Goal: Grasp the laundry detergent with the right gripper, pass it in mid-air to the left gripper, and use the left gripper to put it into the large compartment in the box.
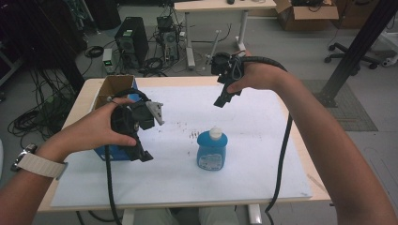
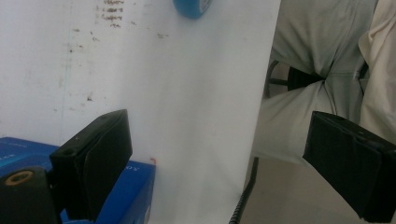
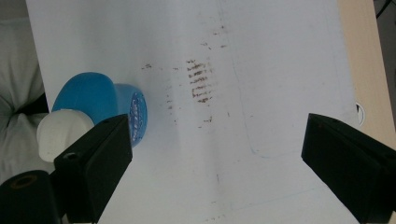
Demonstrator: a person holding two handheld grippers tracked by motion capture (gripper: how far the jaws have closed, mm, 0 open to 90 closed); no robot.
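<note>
The blue plastic bottle with a white cap [image 1: 212, 150] stands upright near the middle of the white-covered tabletop [image 1: 263, 140], free on every side. Both grippers hang above it with fingers spread and empty: left gripper [image 1: 141, 152] at the near left over the blue cardboard box [image 1: 115, 84], right gripper [image 1: 224, 98] farther back, likely poised to reach it.

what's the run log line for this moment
left tongs: open, over blue box | right tongs: open, raised | blue bottle: upright, untouched

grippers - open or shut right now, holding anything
Left gripper: open, nothing between its jaws, held over the blue box.
Right gripper: open, holding nothing, up above the blue bottle.
</note>
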